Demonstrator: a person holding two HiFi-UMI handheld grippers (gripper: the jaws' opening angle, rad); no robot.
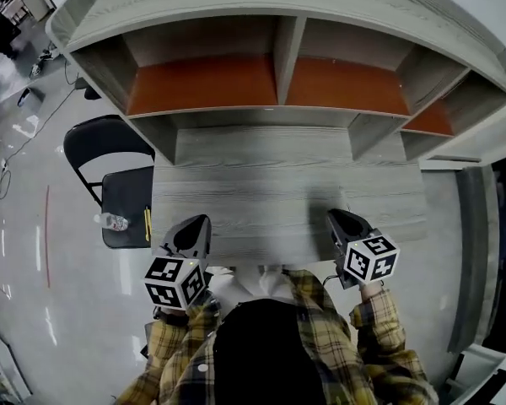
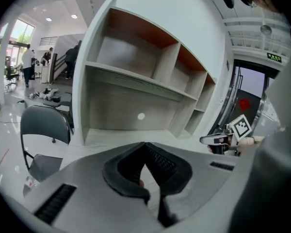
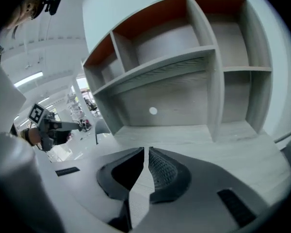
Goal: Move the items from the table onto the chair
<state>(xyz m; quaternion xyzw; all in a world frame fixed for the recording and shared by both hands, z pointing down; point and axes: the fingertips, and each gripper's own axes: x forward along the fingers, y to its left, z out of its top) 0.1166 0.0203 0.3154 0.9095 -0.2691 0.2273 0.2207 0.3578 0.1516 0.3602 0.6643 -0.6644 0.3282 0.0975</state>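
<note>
On the seat of a black folding chair (image 1: 122, 197), left of the grey wooden desk (image 1: 270, 188), lie a clear plastic bottle (image 1: 112, 221) and a thin yellow item (image 1: 147, 224). The desk top shows no loose items. My left gripper (image 1: 200, 220) hovers over the desk's front left corner, next to the chair, and my right gripper (image 1: 333, 216) is over the front right part. In the left gripper view the jaws (image 2: 145, 144) meet at the tips with nothing between them. In the right gripper view the jaws (image 3: 146, 150) are also shut and hold nothing.
The desk carries a hutch of open shelves (image 1: 278, 83) with orange-brown floors at the back. The chair back (image 2: 43, 125) shows at the left in the left gripper view. People and clutter (image 1: 8, 15) are far off on the glossy floor at the left.
</note>
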